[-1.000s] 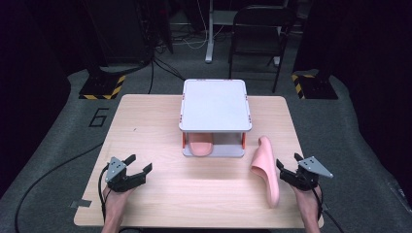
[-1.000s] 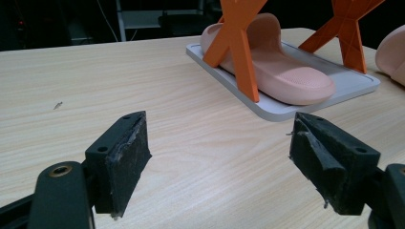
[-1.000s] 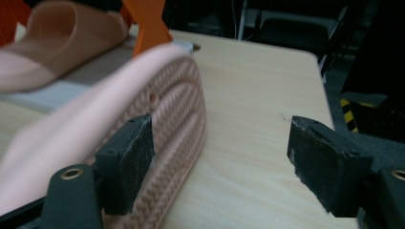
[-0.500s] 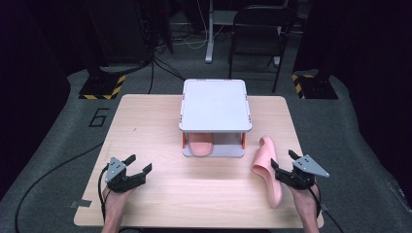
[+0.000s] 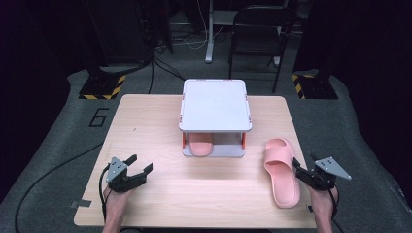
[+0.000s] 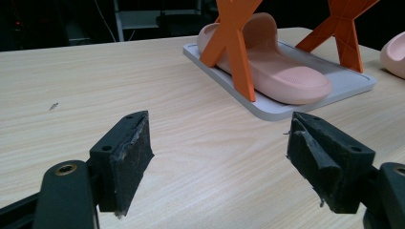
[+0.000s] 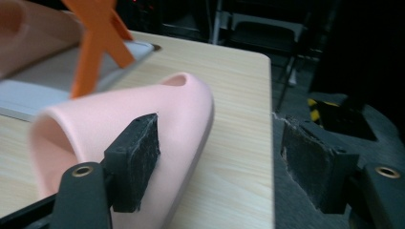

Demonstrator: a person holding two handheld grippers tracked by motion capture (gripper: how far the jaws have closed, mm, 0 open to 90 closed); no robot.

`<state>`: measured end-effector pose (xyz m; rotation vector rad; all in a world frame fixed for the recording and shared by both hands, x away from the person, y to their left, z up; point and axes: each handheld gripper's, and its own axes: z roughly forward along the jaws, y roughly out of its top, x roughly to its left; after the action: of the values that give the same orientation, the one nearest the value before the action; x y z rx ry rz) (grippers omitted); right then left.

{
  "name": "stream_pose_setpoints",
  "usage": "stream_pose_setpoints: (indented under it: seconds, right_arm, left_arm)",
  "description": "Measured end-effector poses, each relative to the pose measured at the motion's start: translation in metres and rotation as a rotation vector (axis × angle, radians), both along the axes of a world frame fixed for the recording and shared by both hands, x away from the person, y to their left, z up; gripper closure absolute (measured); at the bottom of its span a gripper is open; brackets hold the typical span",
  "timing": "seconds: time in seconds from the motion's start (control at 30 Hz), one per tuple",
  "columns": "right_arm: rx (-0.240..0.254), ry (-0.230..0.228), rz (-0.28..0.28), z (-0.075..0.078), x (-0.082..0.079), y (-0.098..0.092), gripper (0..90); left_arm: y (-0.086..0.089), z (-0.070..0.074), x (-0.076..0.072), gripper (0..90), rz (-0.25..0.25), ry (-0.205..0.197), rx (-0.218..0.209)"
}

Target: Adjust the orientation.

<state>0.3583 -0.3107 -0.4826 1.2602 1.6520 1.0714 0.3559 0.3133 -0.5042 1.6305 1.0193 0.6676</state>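
While the loose pink slipper point(image 5: 281, 171) lies flat on the table's point(image 5: 214, 187) right side, long axis running near-far, my R gripper point(image 5: 305, 175) sits just right of its near half; jaws have just been closing but aren't gripping yet, w/ the slipper's edge between them, left pad on it. R hand is clearly nearer. L gripper point(image 5: 137, 167) hangs agape, nothing held, well apart. Rack point(image 5: 215, 104) at mid-table holds the other slipper point(image 5: 199, 144) on its lower tray.

Right hand-held gripper point(image 5: 302, 175) seemingly just beside pink slipper point(image 5: 280, 172) on table point(image 5: 155, 121).
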Motion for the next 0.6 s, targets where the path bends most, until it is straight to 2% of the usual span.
stream_pose_setpoints:
  seconds: [0.03, 0.13, 0.23, 0.27, 0.37, 0.5, 0.6]
  right_arm:
    - [-0.007, 0.017, -0.021, -0.004, 0.003, -0.003, 30.7]
    - [-0.007, 0.028, -0.036, -0.012, 0.006, -0.005, 33.5]
    - [0.006, 0.041, -0.057, -0.022, 0.009, -0.007, 35.7]
    - [0.023, 0.035, -0.048, -0.027, 0.011, -0.008, 36.0]
    - [0.042, 0.036, -0.040, -0.031, 0.012, -0.011, 35.5]
    - [0.053, 0.034, -0.079, -0.033, 0.008, -0.016, 31.4]
    - [0.075, 0.000, -0.068, -0.027, 0.003, -0.018, 27.4]
  left_arm:
    - [0.000, 0.000, 0.000, 22.8, 0.000, 0.000, 0.000]
    - [0.002, 0.000, 0.000, 22.8, 0.004, 0.000, -0.006]
    - [0.004, -0.001, 0.000, 22.9, 0.013, -0.001, -0.014]
    - [0.004, -0.001, 0.000, 22.9, 0.015, -0.003, -0.016]
    - [0.005, -0.001, -0.001, 23.0, 0.017, -0.005, -0.021]
    - [0.005, -0.001, -0.003, 23.0, 0.014, -0.013, -0.024]
    - [0.007, -0.002, -0.003, 23.0, 0.013, -0.005, -0.023]
